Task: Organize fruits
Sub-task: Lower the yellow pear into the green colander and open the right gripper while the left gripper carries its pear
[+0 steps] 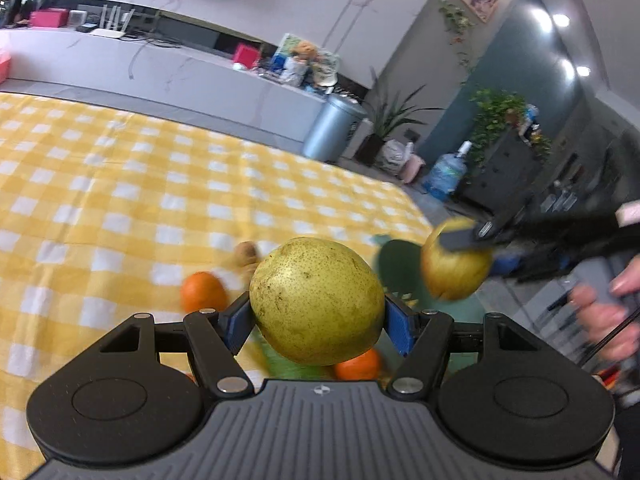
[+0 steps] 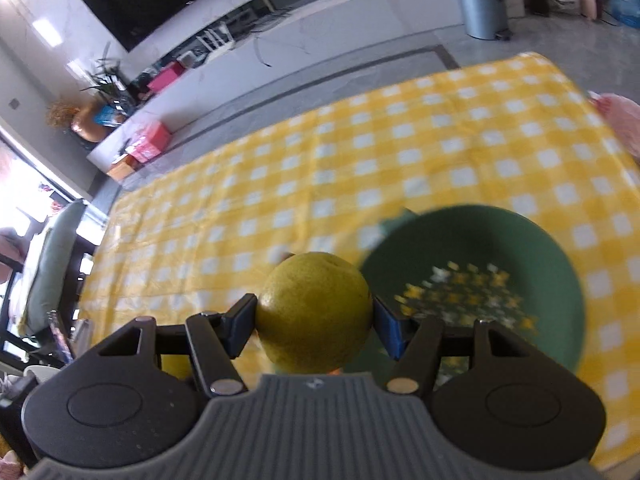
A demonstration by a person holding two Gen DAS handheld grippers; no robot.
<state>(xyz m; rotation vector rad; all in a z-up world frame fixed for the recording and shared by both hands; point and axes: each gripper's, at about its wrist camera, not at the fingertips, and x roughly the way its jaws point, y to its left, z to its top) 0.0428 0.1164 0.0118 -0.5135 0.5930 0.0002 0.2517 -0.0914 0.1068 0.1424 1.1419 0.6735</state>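
My left gripper (image 1: 318, 312) is shut on a yellow-green pear (image 1: 316, 300) and holds it above the yellow checked tablecloth (image 1: 120, 200). My right gripper (image 2: 314, 316) is shut on a second pear (image 2: 316, 312), just left of a green bowl (image 2: 552, 264) with a flower pattern inside. In the left wrist view the right gripper (image 1: 460, 240) shows at the right with its pear (image 1: 456, 268), next to the bowl's rim (image 1: 396, 260). An orange (image 1: 202, 292) and a walnut-like brown fruit (image 1: 246, 254) lie on the cloth. Another orange (image 1: 360, 364) sits under the left pear.
A person's hand (image 1: 608, 312) holds the right gripper's handle. The table's far edge drops to a grey floor with a metal bin (image 1: 334, 128), a low white cabinet (image 1: 160, 68) and plants. A pink object (image 2: 624, 124) lies at the cloth's right edge.
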